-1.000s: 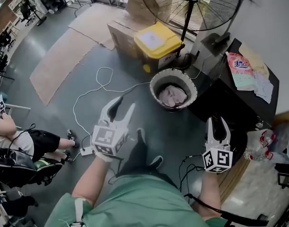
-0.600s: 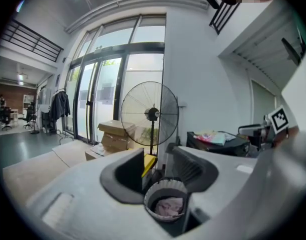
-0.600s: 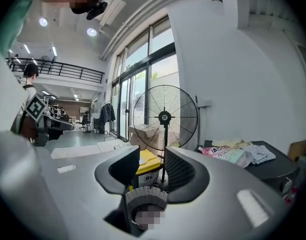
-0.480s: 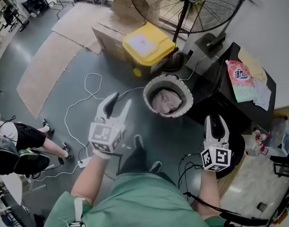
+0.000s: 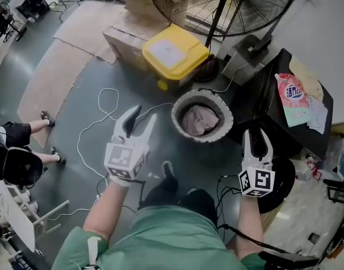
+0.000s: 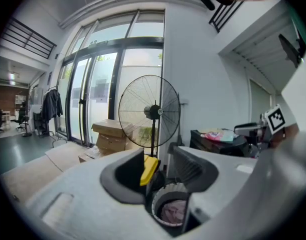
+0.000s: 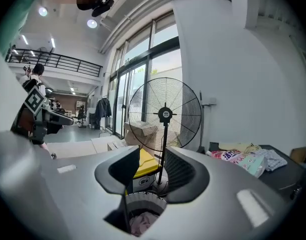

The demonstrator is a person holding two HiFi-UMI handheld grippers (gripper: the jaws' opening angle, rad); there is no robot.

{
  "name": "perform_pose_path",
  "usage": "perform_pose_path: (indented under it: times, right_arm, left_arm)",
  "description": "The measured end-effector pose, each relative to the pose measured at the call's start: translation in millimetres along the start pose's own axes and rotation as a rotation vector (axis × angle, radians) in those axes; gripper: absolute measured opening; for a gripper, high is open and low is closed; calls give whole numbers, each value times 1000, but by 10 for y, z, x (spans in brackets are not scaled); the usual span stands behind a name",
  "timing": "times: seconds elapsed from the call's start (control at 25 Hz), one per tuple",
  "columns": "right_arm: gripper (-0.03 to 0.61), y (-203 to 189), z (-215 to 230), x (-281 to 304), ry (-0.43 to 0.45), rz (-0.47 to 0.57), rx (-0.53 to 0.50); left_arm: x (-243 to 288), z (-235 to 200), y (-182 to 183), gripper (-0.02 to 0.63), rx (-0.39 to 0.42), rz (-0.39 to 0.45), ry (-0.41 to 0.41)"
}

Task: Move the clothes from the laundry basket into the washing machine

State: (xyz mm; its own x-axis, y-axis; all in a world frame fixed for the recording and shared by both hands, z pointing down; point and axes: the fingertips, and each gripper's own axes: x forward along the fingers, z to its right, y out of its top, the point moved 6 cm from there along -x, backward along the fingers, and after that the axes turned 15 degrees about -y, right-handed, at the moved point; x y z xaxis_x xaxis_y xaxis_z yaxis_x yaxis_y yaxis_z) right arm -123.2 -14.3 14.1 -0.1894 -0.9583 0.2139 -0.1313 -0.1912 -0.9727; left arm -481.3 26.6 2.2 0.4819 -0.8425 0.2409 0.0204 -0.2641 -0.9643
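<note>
The left gripper has its jaws apart and nothing is between them. It is made of smooth white plastic, with dark ribbed pads on the inner sides. It points away from the person and a little downward, toward the laundry basket. The right gripper is of the same kind. Its jaws stand apart with a narrower gap, also empty, and it points the same general way. In both gripper views the basket shows through the gap, low and beyond the jaw tips, not touched.

The basket stands upright on the grey floor, ahead of the grippers and between them, with its opening upward. It is round, so it has no clear long axis, and its white wall is ribbed. The clothes lie crumpled inside it, soft cloth of a pale pink-grey colour.

Just right of the basket is a black box-shaped unit with a pink detergent bag lying flat on top. Behind the basket stand a box with a yellow lid and a large fan with a wire cage. A thin white cable curls over the floor.
</note>
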Motion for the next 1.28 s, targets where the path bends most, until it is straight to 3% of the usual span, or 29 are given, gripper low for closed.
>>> perform_pose_path:
  times: [0.28,0.72,1.04,1.28]
  right_arm:
    - [140,-396,-11,595,63,-51,-35]
    - [140,-1205,318,1360,192,-153,10]
    - [140,-1869,797,1485,157,-217,31]
    - [140,-2444,1200,1239,93,-276,61]
  left_arm:
    - [441,-48,-280,184,5,-41,-2]
    - [1521,217,-947,184,-14,-165,18]
    - [2308,41,-1694,198,-39,-265,23]
    - [2930,13,-2289,198,-20,-334,-48]
